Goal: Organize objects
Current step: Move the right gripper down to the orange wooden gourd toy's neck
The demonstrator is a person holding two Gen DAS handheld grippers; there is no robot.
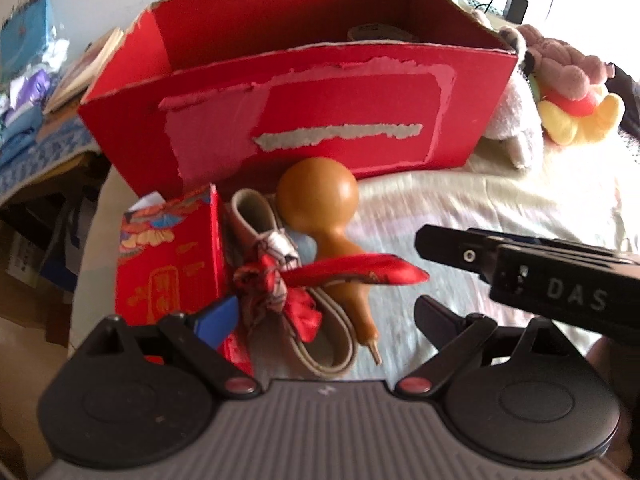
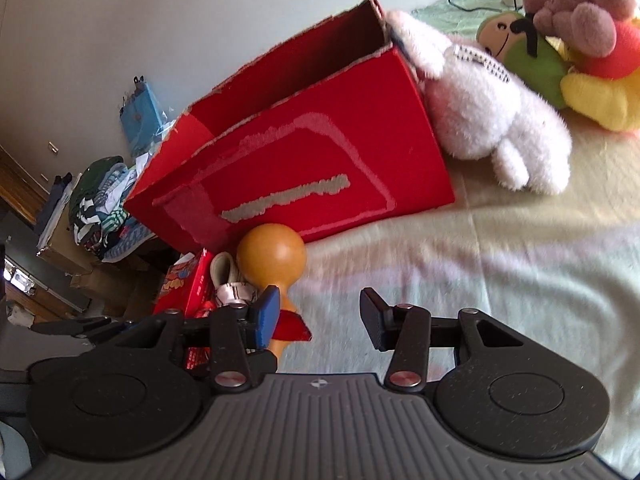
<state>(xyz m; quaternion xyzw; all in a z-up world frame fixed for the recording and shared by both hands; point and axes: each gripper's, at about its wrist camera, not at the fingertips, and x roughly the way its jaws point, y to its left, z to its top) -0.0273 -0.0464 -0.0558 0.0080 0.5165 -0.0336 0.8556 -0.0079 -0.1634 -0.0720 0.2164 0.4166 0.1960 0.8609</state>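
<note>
A big red cardboard box [image 1: 300, 100] [image 2: 300, 160] stands open-topped on the pale bedspread [image 1: 500, 200]. In front of it lie a brown gourd [image 1: 320, 208] [image 2: 272, 256], a small red patterned box [image 1: 172, 256] [image 2: 188, 284] and a beige shoe-like piece tied with a red ribbon [image 1: 280, 280]. My left gripper [image 1: 326, 316] is open just short of the ribbon and the gourd's neck. My right gripper [image 2: 320, 314] is open too, its blue-padded left finger [image 2: 268, 312] beside the gourd's neck and the ribbon end [image 2: 292, 326]. In the left wrist view the right gripper [image 1: 520, 264] reaches in from the right.
A white plush [image 2: 492, 120] leans on the red box's right end, with pink [image 2: 572, 4], green [image 2: 528, 60] and yellow-red [image 2: 608, 88] plush toys behind. Left of the bed's edge stands a cluttered table with clothes [image 2: 104, 200] and books [image 1: 80, 68]. A charger and cable [image 1: 516, 4] lie far back.
</note>
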